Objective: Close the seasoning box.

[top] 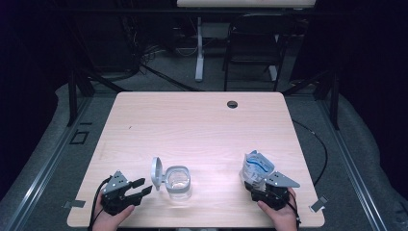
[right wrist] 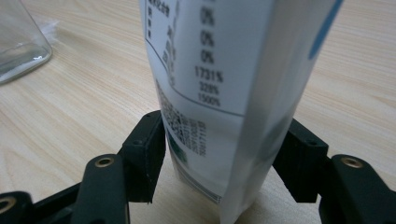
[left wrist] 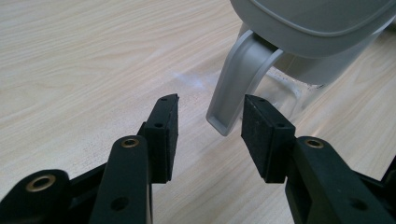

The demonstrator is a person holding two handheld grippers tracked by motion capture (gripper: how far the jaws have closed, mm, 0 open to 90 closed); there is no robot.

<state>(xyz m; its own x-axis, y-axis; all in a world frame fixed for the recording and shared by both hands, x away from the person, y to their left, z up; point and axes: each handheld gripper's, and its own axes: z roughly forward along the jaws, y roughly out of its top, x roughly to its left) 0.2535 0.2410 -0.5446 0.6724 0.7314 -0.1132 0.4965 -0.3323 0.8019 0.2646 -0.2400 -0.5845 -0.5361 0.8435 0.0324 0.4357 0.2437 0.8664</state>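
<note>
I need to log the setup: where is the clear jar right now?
In the high view the clear jar stands near the table's front edge, left of centre, lid flipped open, just right of the left gripper.

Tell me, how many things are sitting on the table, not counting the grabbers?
2. A clear glass jar with an open grey flip lid stands near the left gripper. A white and blue pouch stands between the right gripper's jaws.

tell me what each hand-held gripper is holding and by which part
The right hand-held gripper clamps the pouch near its bottom. The left hand-held gripper is open, holding nothing, near the jar lid's clasp.
</note>
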